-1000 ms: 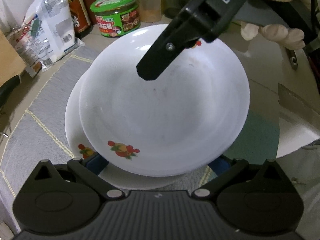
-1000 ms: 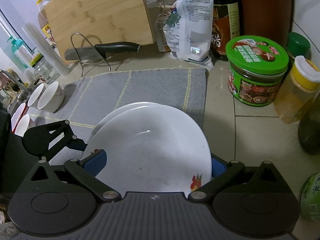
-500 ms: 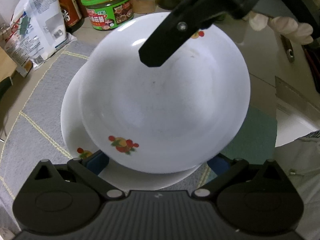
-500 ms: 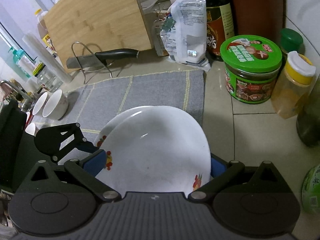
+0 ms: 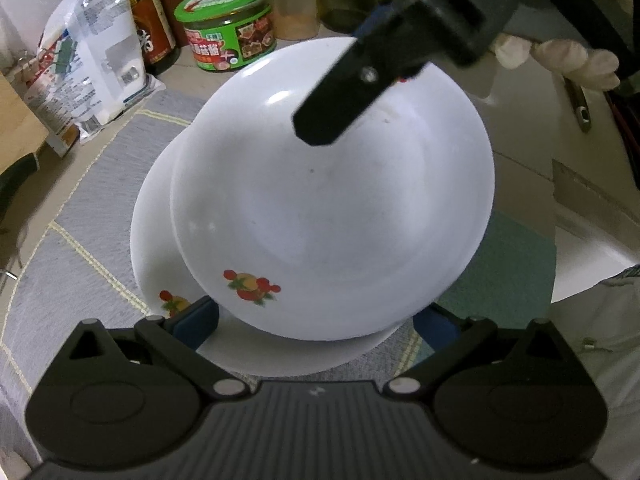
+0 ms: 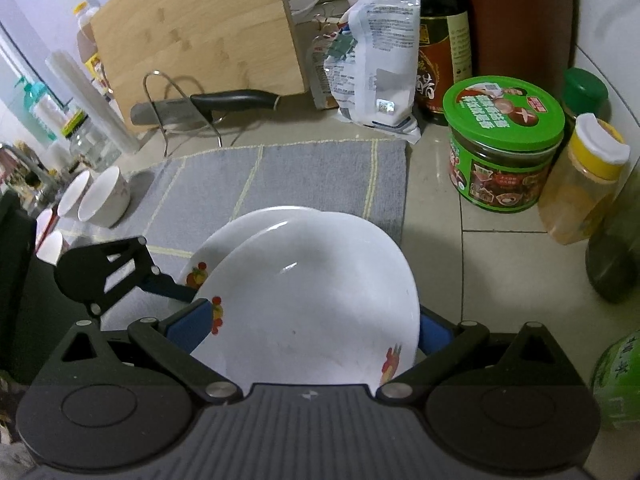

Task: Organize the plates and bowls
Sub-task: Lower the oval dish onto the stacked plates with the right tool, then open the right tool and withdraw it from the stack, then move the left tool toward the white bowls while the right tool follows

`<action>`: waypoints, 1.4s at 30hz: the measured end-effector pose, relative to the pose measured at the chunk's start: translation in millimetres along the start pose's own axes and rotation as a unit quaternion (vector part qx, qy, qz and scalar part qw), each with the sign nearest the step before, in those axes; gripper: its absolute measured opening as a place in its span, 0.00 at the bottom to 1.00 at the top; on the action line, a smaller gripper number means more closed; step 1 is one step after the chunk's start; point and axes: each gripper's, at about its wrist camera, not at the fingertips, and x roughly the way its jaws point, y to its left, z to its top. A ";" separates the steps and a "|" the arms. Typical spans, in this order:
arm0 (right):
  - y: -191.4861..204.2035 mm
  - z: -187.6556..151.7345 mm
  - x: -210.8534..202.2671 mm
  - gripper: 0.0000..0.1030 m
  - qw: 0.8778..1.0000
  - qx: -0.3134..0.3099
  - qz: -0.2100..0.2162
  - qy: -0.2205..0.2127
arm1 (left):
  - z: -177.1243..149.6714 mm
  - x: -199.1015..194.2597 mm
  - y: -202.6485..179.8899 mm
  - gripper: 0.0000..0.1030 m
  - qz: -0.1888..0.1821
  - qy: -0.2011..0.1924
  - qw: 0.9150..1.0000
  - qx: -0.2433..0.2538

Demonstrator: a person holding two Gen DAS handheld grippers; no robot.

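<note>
A white plate with fruit prints (image 5: 332, 208) is tilted above a second, like plate (image 5: 156, 248) that lies on the grey mat (image 5: 60, 240). My right gripper (image 6: 312, 332) has its jaws wide apart on either side of the upper plate (image 6: 312, 304), and one finger (image 5: 340, 100) reaches over the plate's far rim in the left wrist view. My left gripper (image 5: 316, 320) is open at the near rims of both plates; the right wrist view shows it (image 6: 116, 276) by the lower plate (image 6: 240, 224). Whether either gripper bears the upper plate is unclear.
A green-lidded jar (image 6: 504, 144), yellow-capped shaker (image 6: 580, 184), sauce bottle (image 6: 440, 40) and white bag (image 6: 376, 64) stand behind the mat. A cutting board (image 6: 200, 32), a knife on a wire rack (image 6: 200, 108) and small white bowls (image 6: 100, 196) are to the left.
The upper plate has shifted over the lower one and both cameras have drawn back a little; more of the lower plate's rim shows. The jaws of both grippers stay open.
</note>
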 end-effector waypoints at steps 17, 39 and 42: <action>9.5 -4.9 1.3 1.00 0.999 -0.033 -0.021 0.018 | -3.1 -7.7 -4.7 0.99 0.017 -0.016 1.000 -0.010; 42.5 -29.1 5.4 1.00 0.982 -0.156 -0.108 -0.020 | -51.4 -45.8 -12.0 0.99 0.071 -0.118 0.985 -0.101; 49.6 -30.7 1.3 1.00 0.979 -0.168 -0.110 -0.043 | -65.0 -55.7 -8.9 0.99 0.083 -0.163 0.970 -0.159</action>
